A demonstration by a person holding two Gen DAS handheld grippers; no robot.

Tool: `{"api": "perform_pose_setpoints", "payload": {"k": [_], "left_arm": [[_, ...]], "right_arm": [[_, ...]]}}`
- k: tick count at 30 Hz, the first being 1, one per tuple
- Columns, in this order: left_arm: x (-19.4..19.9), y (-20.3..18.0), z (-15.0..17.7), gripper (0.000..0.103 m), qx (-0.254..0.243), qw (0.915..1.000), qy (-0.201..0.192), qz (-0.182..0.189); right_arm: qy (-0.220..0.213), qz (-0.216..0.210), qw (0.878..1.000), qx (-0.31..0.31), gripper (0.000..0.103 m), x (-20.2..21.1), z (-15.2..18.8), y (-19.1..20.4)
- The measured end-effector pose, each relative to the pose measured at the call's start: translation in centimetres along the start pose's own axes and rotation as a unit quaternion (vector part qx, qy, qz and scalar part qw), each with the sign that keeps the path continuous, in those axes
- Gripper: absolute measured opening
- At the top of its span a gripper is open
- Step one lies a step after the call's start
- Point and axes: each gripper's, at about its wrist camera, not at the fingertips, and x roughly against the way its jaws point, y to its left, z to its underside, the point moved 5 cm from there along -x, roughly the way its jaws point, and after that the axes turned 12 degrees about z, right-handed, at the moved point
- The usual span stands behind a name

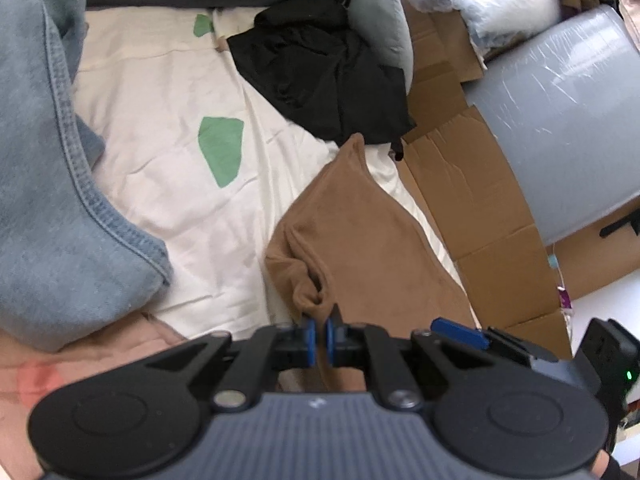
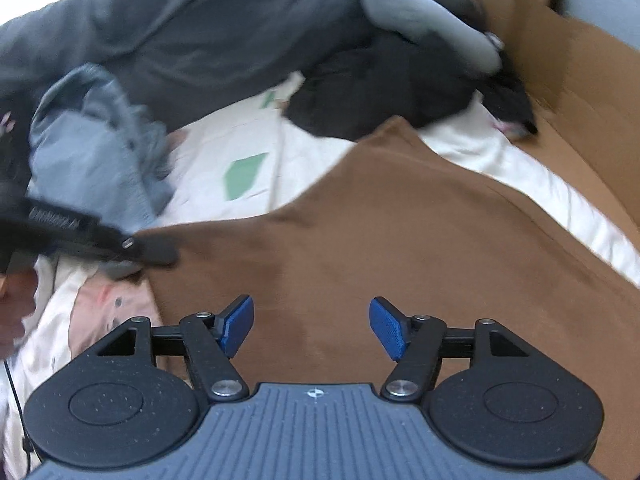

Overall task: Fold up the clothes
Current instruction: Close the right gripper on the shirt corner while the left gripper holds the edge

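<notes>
Jaws: left gripper [image 1: 319, 334] clamped on a bunched edge of the brown garment [image 1: 360, 236], right gripper [image 2: 311, 330] spread wide above the same cloth, nothing between its pads. Brown garment lies across the white sheet [image 1: 160, 120], beside flattened cardboard [image 1: 472, 200]. Black clothing [image 1: 320, 76] heaped further back, denim piece [image 1: 48, 200] on the left.

Bed w/ cream sheet [image 1: 160, 92], green patches on it. Lying directly on it — brown garment [image 1: 360, 236] at the right edge, black garment [image 1: 320, 76] further back, blue denim piece [image 1: 44, 184] on the left, grey clothes [image 2: 192, 28] behind.
</notes>
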Motion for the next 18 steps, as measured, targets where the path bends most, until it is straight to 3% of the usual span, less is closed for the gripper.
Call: {"api": "perform_pose_setpoints", "payload": {"k": [11, 18], "left_arm": [[-0.1, -1.2, -0.7, 0.005, -0.006, 0.9999, -0.002, 0.015], [0.0, -1.5, -1.0, 0.005, 0.017, 0.9991, -0.005, 0.038]], "right_arm": [[-0.026, -0.036, 0.997, 0.069, 0.070, 1.2, -0.8, 5.7], [-0.053, -0.017, 0.992, 0.116, 0.069, 1.5, -0.7, 9.0]]}}
